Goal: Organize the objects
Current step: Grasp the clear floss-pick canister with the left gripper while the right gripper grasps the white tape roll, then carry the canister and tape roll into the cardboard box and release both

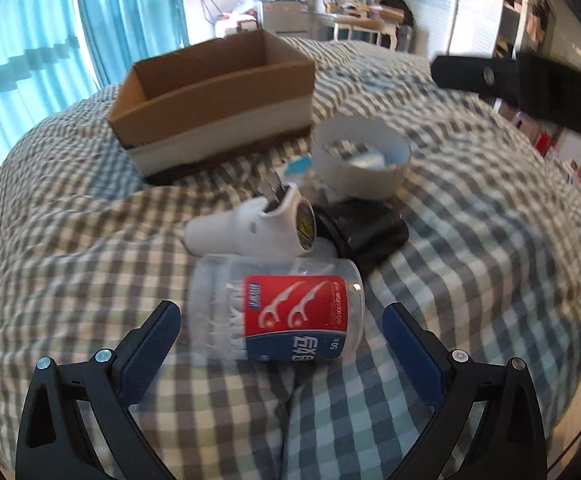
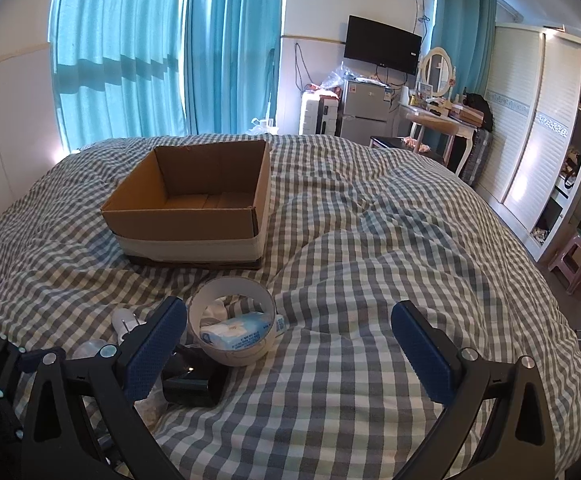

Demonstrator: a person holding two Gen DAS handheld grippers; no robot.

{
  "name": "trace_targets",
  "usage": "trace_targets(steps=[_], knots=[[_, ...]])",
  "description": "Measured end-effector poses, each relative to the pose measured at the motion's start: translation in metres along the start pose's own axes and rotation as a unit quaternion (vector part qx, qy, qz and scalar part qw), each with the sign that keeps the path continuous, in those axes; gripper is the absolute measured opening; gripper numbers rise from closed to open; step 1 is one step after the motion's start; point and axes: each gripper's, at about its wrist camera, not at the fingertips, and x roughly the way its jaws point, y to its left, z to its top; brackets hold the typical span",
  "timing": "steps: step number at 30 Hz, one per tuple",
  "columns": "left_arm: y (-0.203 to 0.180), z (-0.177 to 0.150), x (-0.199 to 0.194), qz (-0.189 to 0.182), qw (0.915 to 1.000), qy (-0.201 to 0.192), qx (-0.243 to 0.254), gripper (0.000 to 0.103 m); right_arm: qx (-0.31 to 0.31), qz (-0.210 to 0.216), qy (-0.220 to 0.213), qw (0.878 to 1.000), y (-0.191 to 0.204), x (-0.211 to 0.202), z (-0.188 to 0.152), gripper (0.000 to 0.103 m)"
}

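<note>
A clear tub of floss picks (image 1: pixel 286 312) with a red and blue label lies on its side on the checked bedspread (image 1: pixel 470 240). My left gripper (image 1: pixel 280 340) is open, its blue pads on either side of the tub without touching it. Behind the tub lie a white plug adapter (image 1: pixel 250 228), a black box (image 1: pixel 366 236) and a white tape roll (image 1: pixel 360 160). The open cardboard box (image 1: pixel 214 92) stands further back. My right gripper (image 2: pixel 288 344) is open and empty above the bed, right of the tape roll (image 2: pixel 232 320), which rings a tissue pack (image 2: pixel 238 334).
The cardboard box (image 2: pixel 190 208) shows empty in the right wrist view. The black box (image 2: pixel 194 384) lies by the right gripper's left finger. The right gripper's body (image 1: pixel 530 80) hangs at the upper right of the left wrist view. Curtains, a wardrobe and a dressing table line the room.
</note>
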Motion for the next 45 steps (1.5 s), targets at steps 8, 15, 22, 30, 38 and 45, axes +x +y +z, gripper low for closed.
trace_targets(steps=[8, 15, 22, 30, 38, 45], knots=[[0.021, 0.005, 0.027, -0.027, 0.9983, 0.024, -0.046, 0.091, -0.016, 0.005, 0.031, 0.999, 0.01, 0.028, -0.007, 0.103], [0.039, 0.016, -0.011, 0.013, 0.9983, -0.039, -0.042, 0.091, -0.012, 0.031, 0.055, 0.998, 0.015, 0.055, -0.003, 0.103], [0.077, 0.025, -0.018, 0.055, 0.9944, -0.052, -0.074, 0.091, -0.023, 0.043, 0.077, 0.996, 0.029, 0.078, 0.0, 0.103], [0.105, 0.035, -0.011, 0.052, 0.9919, -0.056, -0.102, 0.091, -0.056, 0.052, 0.123, 0.989, 0.052, 0.112, -0.007, 0.103], [0.108, 0.043, 0.002, 0.038, 0.9923, -0.054, -0.104, 0.091, -0.054, 0.049, 0.146, 0.987, 0.053, 0.125, -0.01, 0.081], [0.108, 0.044, 0.0, 0.042, 0.9914, -0.06, -0.109, 0.091, -0.052, 0.049, 0.133, 0.988, 0.053, 0.117, -0.008, 0.08]])
